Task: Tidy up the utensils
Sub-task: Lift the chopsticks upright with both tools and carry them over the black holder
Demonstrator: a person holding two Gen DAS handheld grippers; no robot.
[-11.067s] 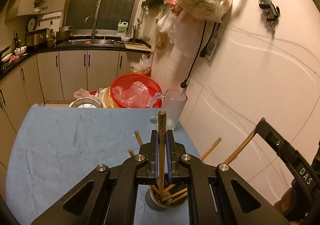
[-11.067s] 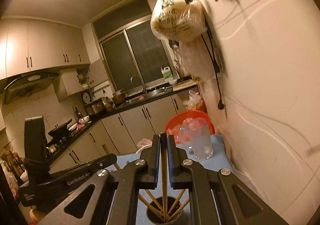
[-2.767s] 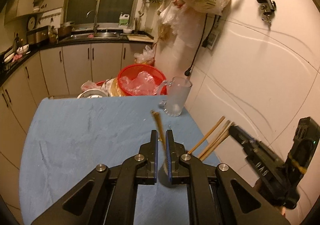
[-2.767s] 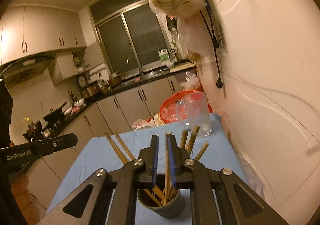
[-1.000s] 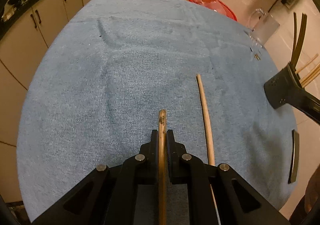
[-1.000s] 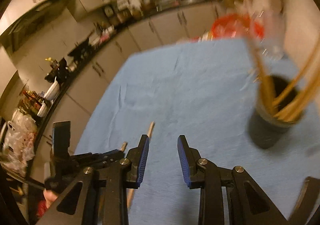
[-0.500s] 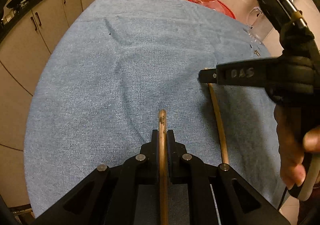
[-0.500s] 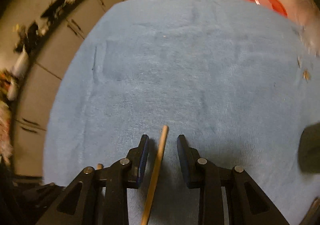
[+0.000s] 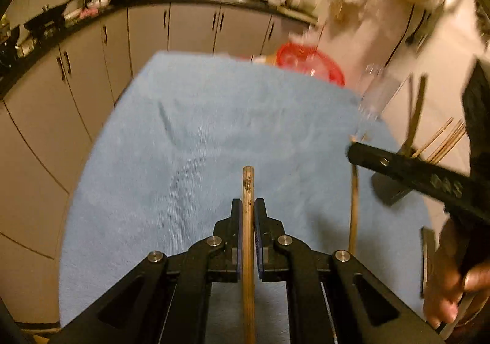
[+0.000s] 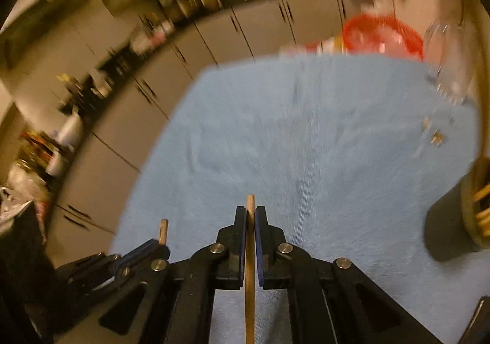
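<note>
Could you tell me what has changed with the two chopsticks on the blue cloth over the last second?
The right hand-held gripper has just been closing and now clamps the paler chopstick that lay loose on the blue cloth a second ago. The left hand-held gripper still grips its darker chopstick. The dark cup of chopsticks stays upright at the right.

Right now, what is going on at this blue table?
A person is sorting chopsticks with two handheld tongs. The left tongs are shut on a darker chopstick. The right tongs have just been closing and now grip a paler chopstick. Both sticks are held over the blue cloth. To the right stands the dark cup, with more chopsticks in it.
</note>
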